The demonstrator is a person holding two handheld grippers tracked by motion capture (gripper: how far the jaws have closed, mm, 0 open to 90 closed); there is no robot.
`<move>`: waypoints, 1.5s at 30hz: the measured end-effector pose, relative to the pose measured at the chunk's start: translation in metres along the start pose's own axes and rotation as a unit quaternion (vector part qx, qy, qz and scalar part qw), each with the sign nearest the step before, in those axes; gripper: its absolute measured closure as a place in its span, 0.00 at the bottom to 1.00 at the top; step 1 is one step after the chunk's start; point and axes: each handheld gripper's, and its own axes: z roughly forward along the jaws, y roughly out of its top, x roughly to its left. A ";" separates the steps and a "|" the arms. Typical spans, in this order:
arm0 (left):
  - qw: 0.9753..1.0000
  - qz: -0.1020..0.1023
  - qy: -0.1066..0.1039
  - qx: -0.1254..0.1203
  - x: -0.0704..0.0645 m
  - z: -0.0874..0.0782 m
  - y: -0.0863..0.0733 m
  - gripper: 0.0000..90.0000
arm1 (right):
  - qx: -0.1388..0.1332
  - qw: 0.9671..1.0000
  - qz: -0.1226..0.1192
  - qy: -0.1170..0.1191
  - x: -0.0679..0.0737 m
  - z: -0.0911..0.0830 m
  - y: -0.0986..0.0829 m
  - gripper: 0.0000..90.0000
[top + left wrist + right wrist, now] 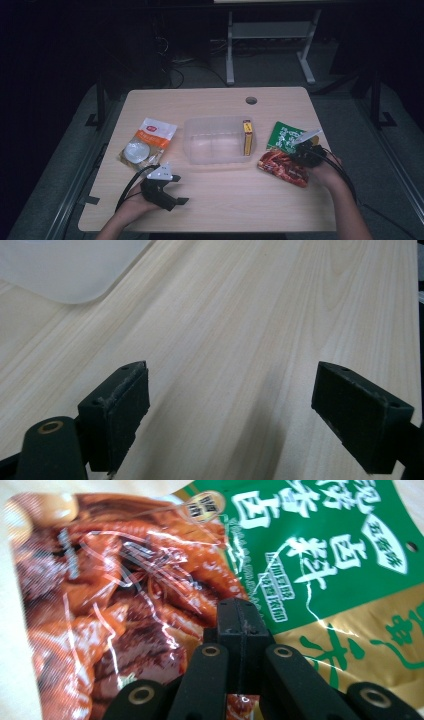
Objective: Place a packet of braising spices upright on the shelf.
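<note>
In the right gripper view the right claw [239, 630] stood pressed together over the green and red seasoning packet [300, 555], and whether any of the foil sat between the jaws could not be told. The packet ran past the top, right and bottom edges, so its full outline was cut off. In the high view its print was too small to read. In the left gripper view the clear plastic bin [65, 265] showed as one blurred corner, cut by the top and left edges. The orange pouch [148, 142] carried lettering too small to read.
</note>
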 end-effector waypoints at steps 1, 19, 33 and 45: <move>1.000 0.001 0.000 0.000 0.000 0.000 0.000 0.17 | -0.002 1.000 -0.003 0.004 0.003 -0.001 -0.001 1.00; 1.000 -0.002 -0.001 -0.007 0.000 -0.002 0.001 0.17 | -0.027 0.999 -0.010 -0.014 0.010 -0.014 0.005 1.00; 1.000 -0.002 -0.004 -0.004 0.001 -0.001 0.001 0.16 | -0.042 0.991 0.101 -0.079 -0.066 0.023 0.020 1.00; 1.000 -0.002 -0.005 0.000 0.000 0.000 -0.001 0.16 | -0.033 0.990 0.109 -0.083 -0.076 0.033 0.025 1.00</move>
